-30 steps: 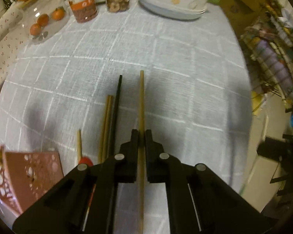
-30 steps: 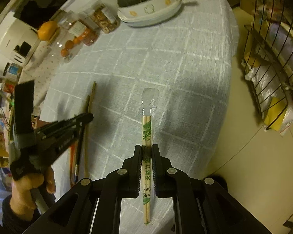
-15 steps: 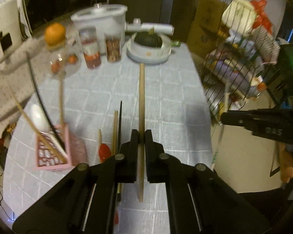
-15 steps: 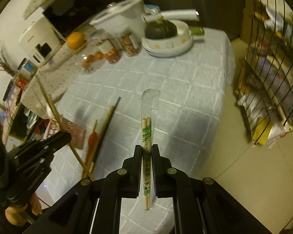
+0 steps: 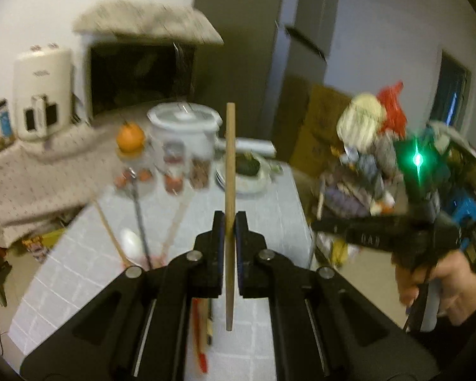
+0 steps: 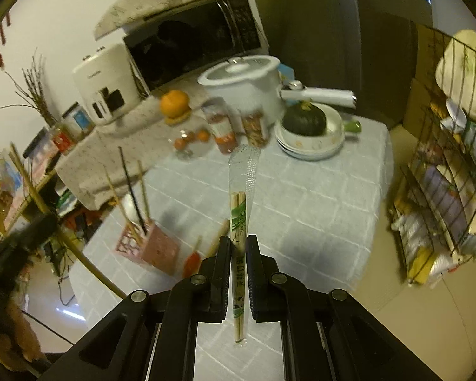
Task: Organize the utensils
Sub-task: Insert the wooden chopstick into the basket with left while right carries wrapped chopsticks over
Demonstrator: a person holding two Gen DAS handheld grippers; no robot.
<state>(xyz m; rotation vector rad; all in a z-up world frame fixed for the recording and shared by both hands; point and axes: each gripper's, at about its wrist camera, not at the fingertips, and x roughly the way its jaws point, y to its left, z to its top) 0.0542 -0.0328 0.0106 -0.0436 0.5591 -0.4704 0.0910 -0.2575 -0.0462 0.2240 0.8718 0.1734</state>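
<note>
My left gripper is shut on a single wooden chopstick and holds it upright, high above the table. My right gripper is shut on a plastic-wrapped pair of chopsticks, also lifted. A pink utensil holder with several chopsticks and a white spoon stands at the table's left side; in the left wrist view only those utensils show. A red-tipped utensil and more chopsticks lie on the cloth beside the holder. The left gripper with its chopstick shows at far left in the right wrist view.
The table has a grey checked cloth. At its far end stand a white pot, a bowl with a green squash, jars and oranges. A wire rack stands right of the table.
Both grippers have risen and tilted up from the table, each still holding its chopsticks. The views now show the far counter and wall instead of mostly tablecloth.
</note>
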